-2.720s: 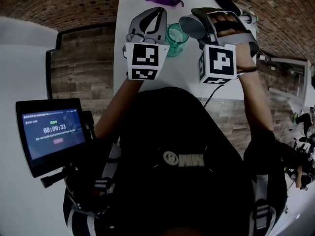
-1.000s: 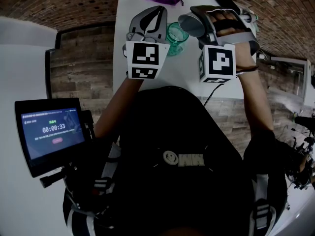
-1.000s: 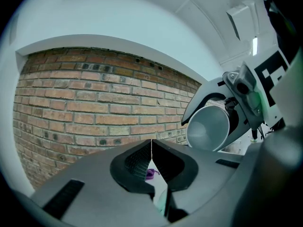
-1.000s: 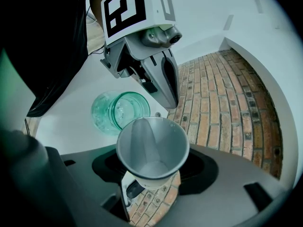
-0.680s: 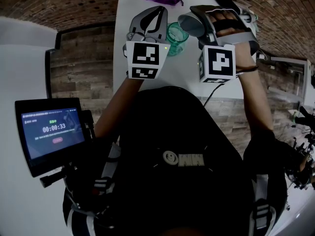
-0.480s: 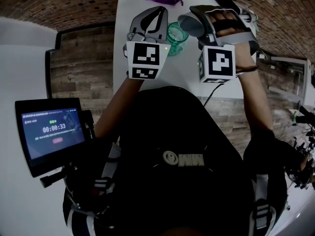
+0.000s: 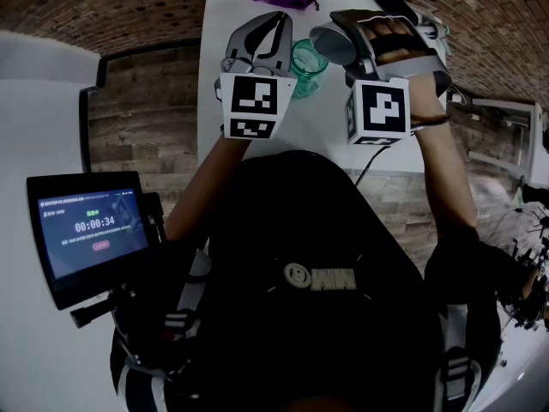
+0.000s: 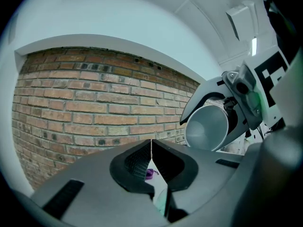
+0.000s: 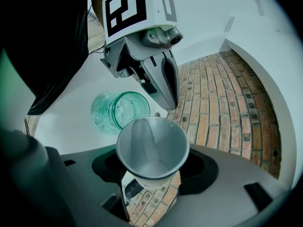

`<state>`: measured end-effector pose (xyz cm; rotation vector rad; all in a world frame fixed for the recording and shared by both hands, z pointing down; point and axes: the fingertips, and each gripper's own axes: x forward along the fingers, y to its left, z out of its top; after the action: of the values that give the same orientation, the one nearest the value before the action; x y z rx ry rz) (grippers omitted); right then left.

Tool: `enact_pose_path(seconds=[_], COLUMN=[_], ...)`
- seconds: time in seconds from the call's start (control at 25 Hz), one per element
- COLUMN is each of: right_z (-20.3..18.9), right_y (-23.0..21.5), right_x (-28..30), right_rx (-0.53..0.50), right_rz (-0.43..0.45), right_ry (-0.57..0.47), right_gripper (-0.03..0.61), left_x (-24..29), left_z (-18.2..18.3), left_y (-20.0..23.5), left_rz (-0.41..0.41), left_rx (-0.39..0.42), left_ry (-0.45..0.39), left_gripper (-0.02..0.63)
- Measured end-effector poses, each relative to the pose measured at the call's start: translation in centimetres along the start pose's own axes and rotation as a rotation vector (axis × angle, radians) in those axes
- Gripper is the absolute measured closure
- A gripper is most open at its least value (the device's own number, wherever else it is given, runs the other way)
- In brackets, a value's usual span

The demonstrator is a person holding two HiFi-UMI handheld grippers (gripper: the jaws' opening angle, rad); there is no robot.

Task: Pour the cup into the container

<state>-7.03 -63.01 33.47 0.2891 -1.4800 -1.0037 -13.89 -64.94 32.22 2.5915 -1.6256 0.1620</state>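
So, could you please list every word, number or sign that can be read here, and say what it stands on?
"00:00:34": on the tablet screen.
Smaller lines on that screen: too small to read.
Emblem on the person's dark top: too blurred to read.
Left marker cube, right marker cube: square patterns only, no letters.

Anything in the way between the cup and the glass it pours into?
Nothing visible. The cup, held in the right gripper, tilts toward the glass, whose mouth is uncovered. The left gripper, jaws together, stands beside the glass, not over it.
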Motion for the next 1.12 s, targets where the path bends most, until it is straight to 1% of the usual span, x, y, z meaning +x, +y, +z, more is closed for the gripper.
enact_pose_path(seconds=[1.12], right_z=[0.16], right_y=[-0.27], right_x=[-0.13], right_rx=[-0.009], right_rz=[-0.016], right_ry=[-0.012], right_gripper=[0.291], left_x=[0.11], left_z=[-0.07], left_y=[-0.26], left_rz=[-0.009], left_rx=[0.001], left_ry=[0.007], left_gripper=[0.609])
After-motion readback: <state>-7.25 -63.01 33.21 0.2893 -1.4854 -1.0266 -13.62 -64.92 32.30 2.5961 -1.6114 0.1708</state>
